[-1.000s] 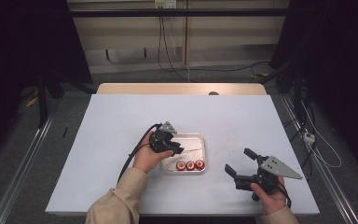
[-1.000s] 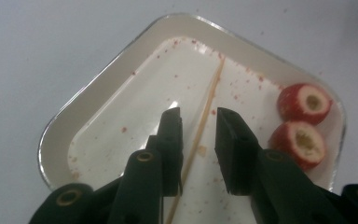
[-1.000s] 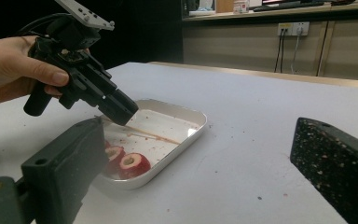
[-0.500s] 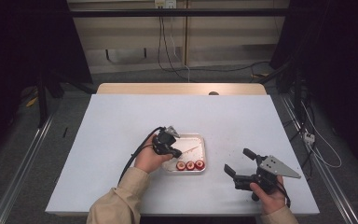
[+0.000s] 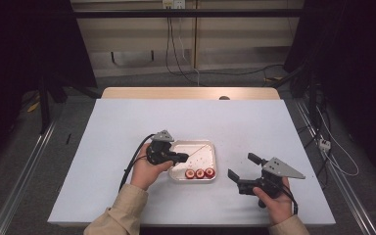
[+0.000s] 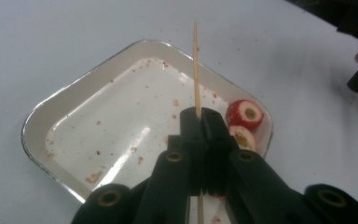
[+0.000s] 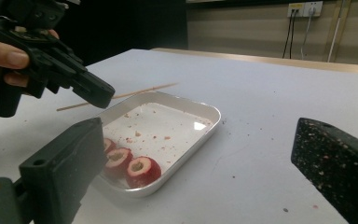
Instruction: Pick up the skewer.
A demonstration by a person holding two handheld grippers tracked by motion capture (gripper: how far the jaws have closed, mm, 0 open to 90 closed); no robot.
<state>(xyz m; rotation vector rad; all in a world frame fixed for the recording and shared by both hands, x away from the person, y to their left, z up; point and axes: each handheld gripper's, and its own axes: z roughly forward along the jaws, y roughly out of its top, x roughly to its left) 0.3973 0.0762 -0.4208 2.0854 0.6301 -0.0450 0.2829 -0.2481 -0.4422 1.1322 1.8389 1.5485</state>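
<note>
My left gripper (image 5: 182, 157) (image 6: 205, 116) is shut on a thin wooden skewer (image 6: 196, 70) (image 5: 199, 150). It holds the skewer near one end, and the point reaches out over a white tray (image 5: 196, 161) (image 6: 74, 121). Three cored red fruit pieces (image 5: 199, 173) (image 7: 142, 169) lie in a row along the tray's near edge. My right gripper (image 5: 240, 165) (image 7: 198, 140) stands open on the table to the right of the tray, with nothing between its fingers. In the right gripper view the left gripper (image 7: 95, 95) holds the skewer (image 7: 140, 92) above the tray's (image 7: 200, 109) far rim.
Red crumbs are scattered over the tray floor and on the white table (image 5: 254, 122) around it. Each gripper trails a black cable. Dark frames and floor cables surround the table.
The left gripper has shifted a little to the left and toward the person, with the skewer raised off the tray in its jaws. The right gripper has stayed put.
</note>
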